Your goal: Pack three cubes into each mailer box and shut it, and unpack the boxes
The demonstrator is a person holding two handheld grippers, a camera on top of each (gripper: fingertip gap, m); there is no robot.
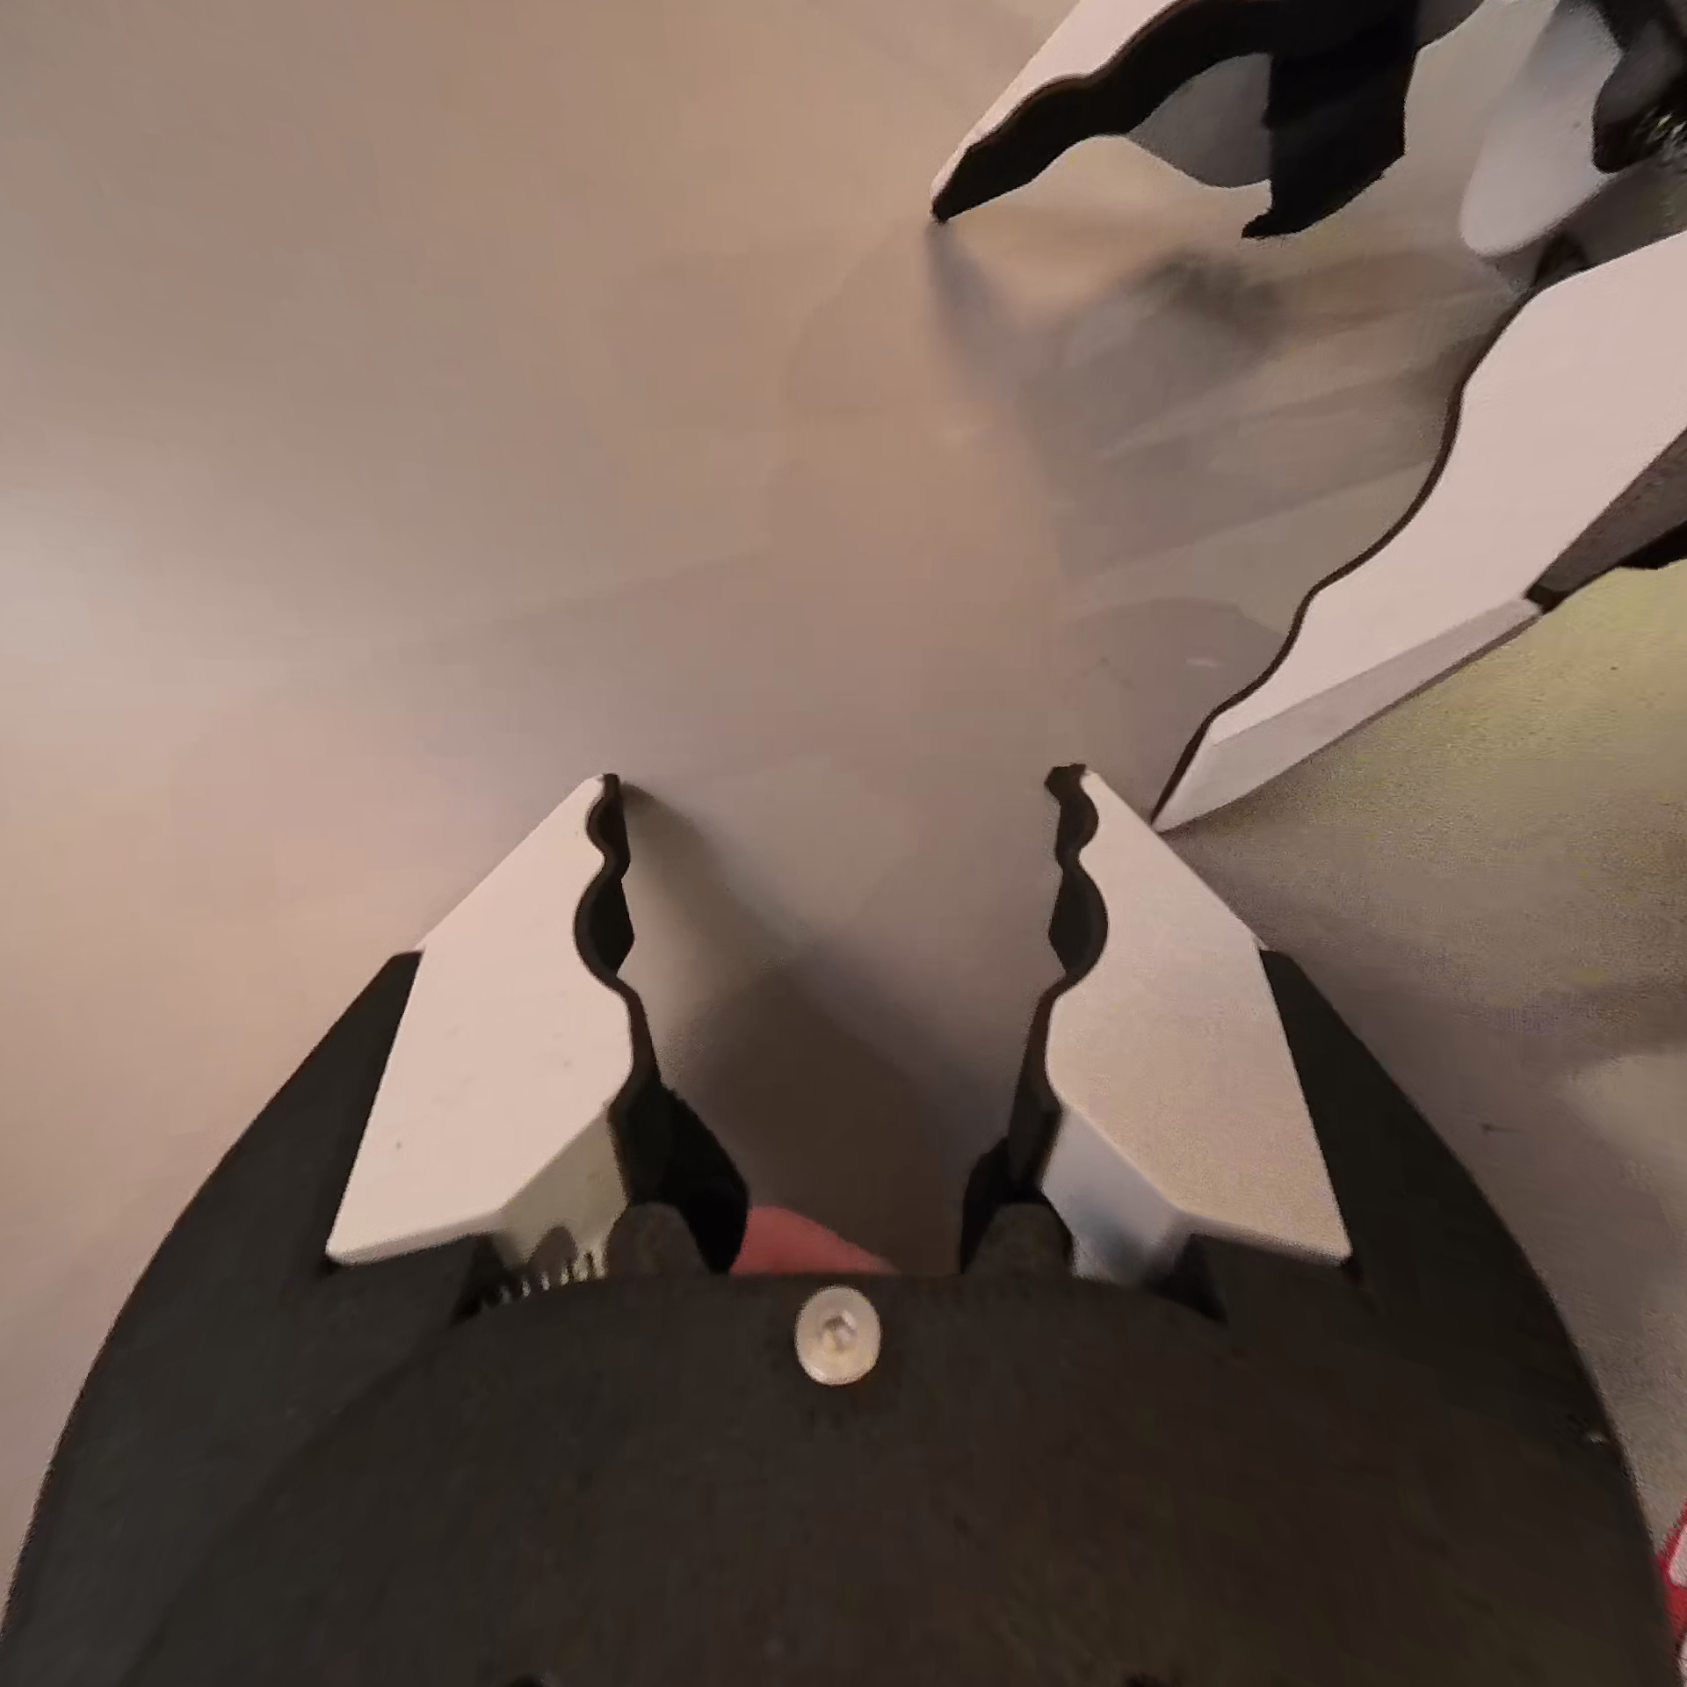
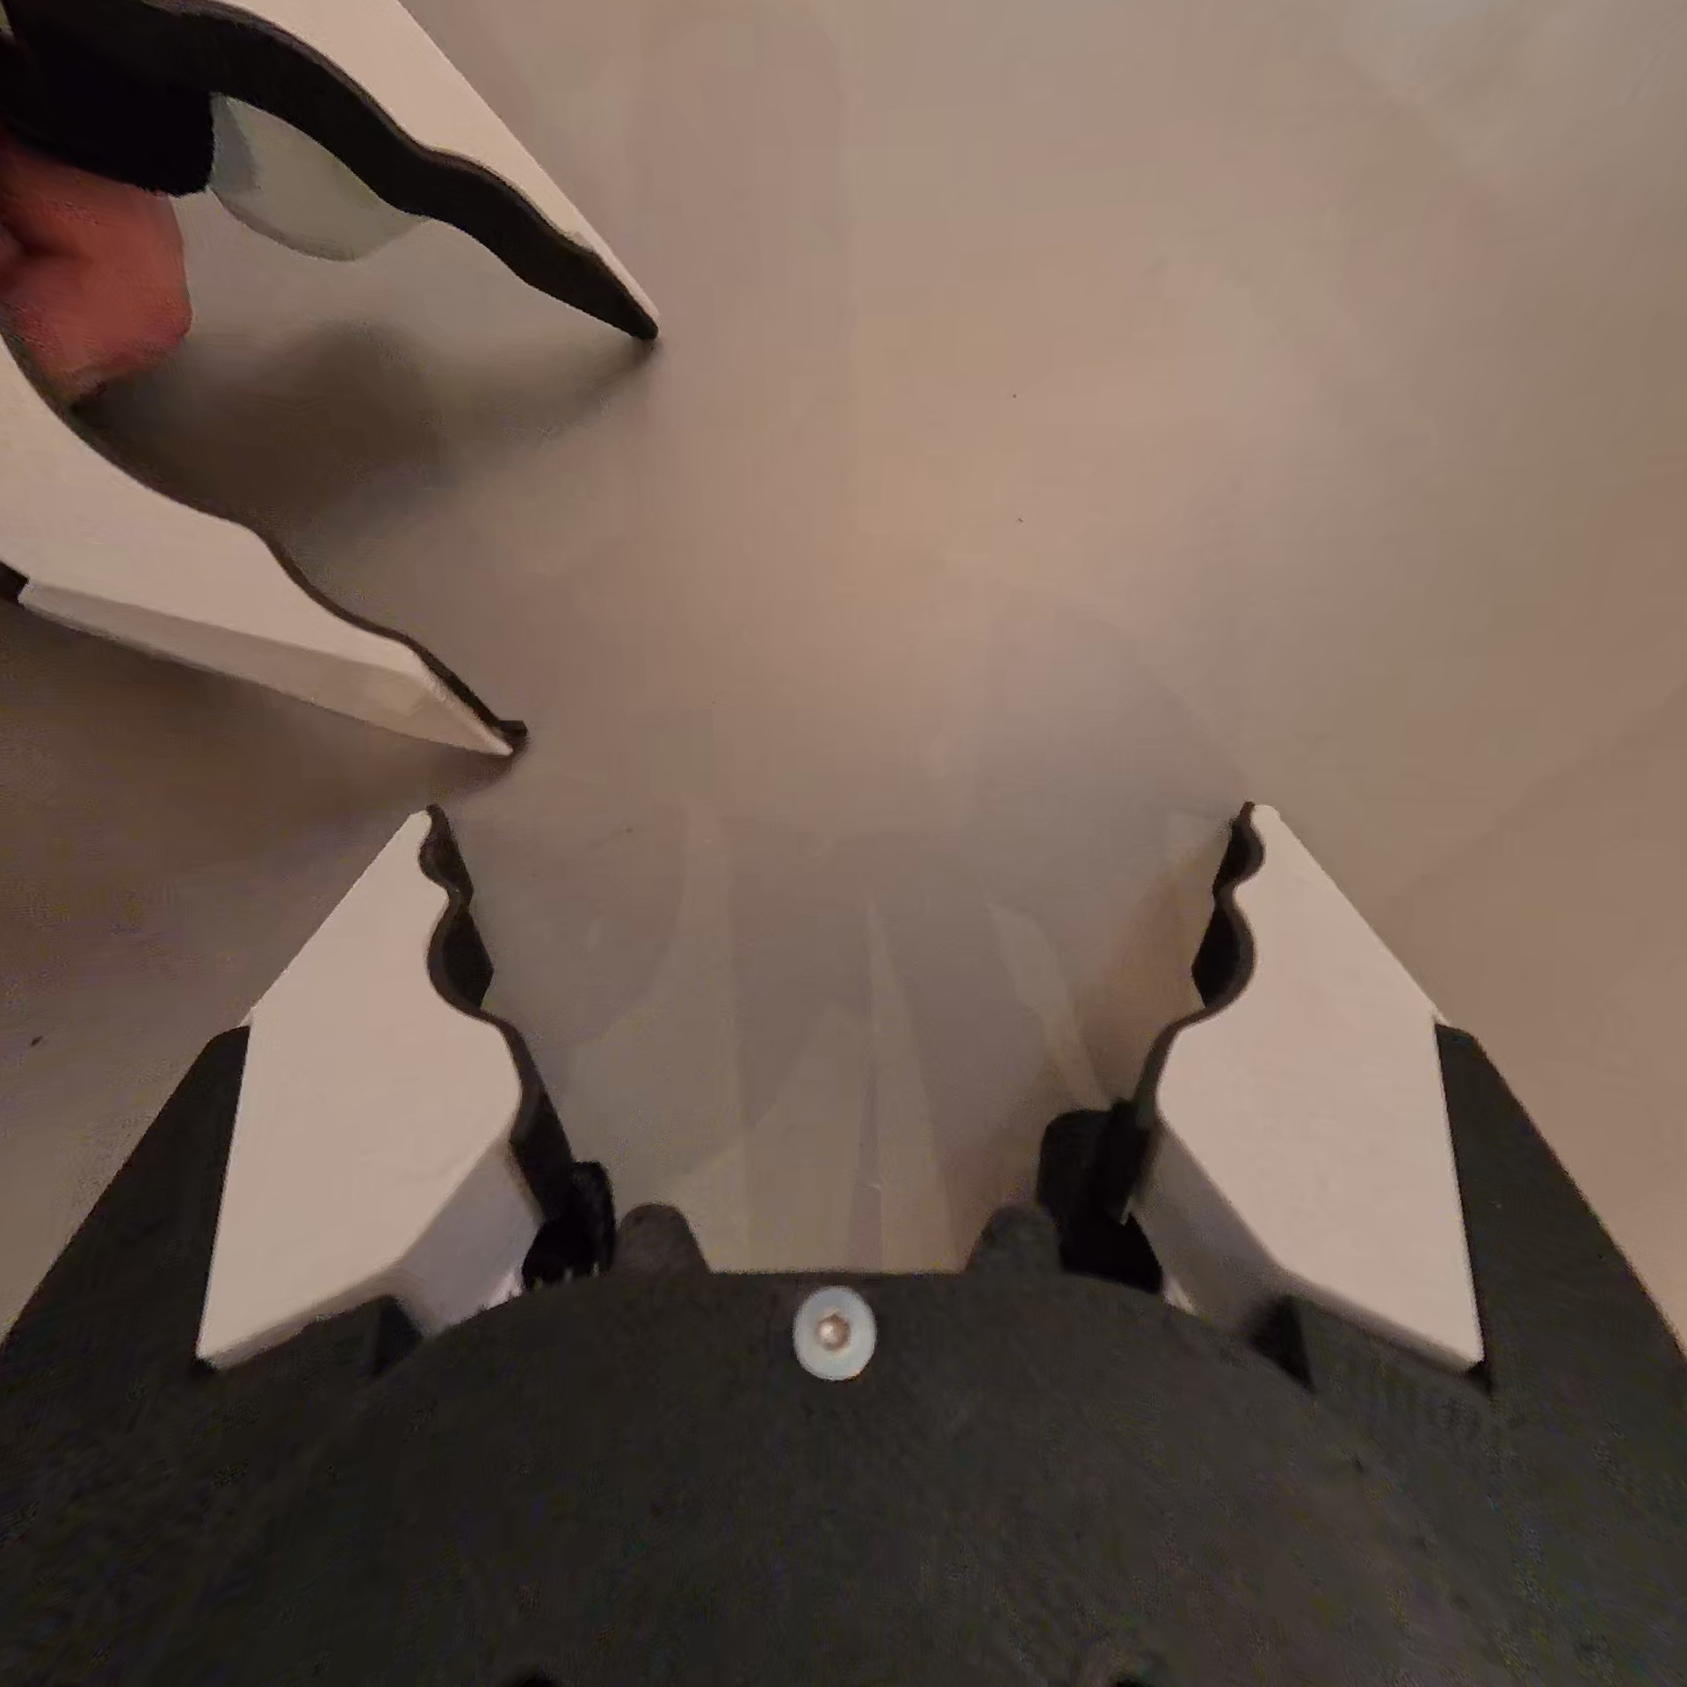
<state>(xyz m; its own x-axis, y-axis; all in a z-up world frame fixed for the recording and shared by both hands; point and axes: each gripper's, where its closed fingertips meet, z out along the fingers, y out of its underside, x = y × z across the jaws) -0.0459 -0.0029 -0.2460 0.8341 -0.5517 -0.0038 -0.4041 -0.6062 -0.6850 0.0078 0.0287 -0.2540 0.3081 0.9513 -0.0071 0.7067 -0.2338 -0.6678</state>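
Left claw [image 1: 840, 785]: mine, jaws spread apart, nothing btwn them, tips low over a plain grey-beige surface [image 1: 456, 456].
Right claw [image 2: 840, 812]: also mine, jaws spread wider, empty, over the same bare surface.
Claws together: each shows in the other's view, near, tips angled toward one another, not touching as far as I can tell.
Hand [image 2: 82, 274]: part of a hand shows behind the left claw at the right wrist view's upper-left edge.
Task things: no mailer box, no cubes in either view; I can't say where they sit.
Handling, my guess: a mailer box is likely light, thin card, flaps that bend; I'd pinch a flap edge or a wall, not the lid's middle. Cubes probably small and rigid; grip on two flat opposite faces.
Hidden or unclear: both views look almost straight down, so anything farther out is cut off. Yellowish blurred patch at the left view's right side, w/ a red-white bit at the lower corner; can't make out what.
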